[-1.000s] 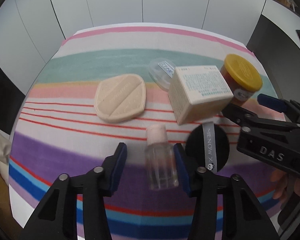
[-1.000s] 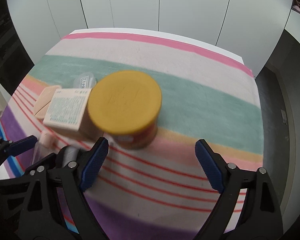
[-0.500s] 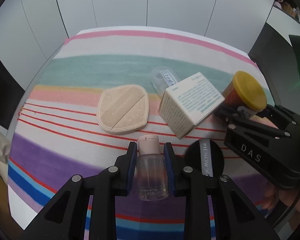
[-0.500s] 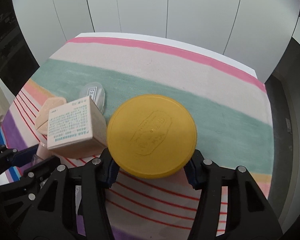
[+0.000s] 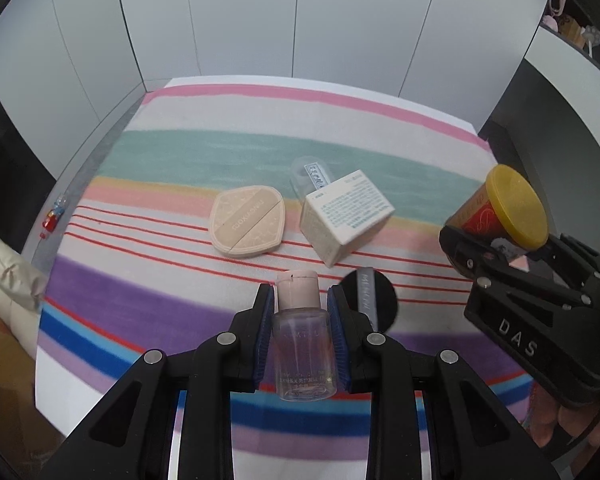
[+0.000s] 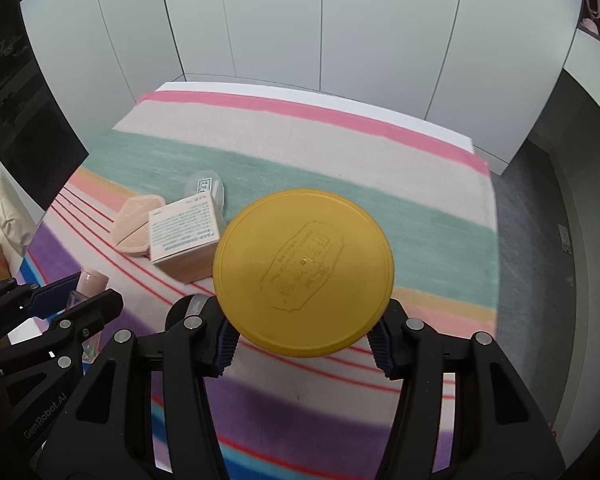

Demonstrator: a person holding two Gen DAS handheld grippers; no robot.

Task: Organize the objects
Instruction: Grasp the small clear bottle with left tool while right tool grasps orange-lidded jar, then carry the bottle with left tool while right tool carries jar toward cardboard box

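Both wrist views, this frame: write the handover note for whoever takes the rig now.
Left claw: shut on the clear bottle, lifted.
Right claw: shut on the yellow-lidded jar, lifted.
On the striped cloth: beige puff, white box, small clear case behind it, black round pad.
Done: both picks. Left: place both, then sort the rest.

Puff (image 5: 247, 222) left of box (image 5: 346, 216), case (image 5: 313, 173) behind

One clear bottle (image 5: 303, 344), one yellow-lidded jar (image 6: 303, 271), one box (image 5: 346, 216), two powder puffs (image 5: 247, 221), one plastic case (image 5: 312, 173)
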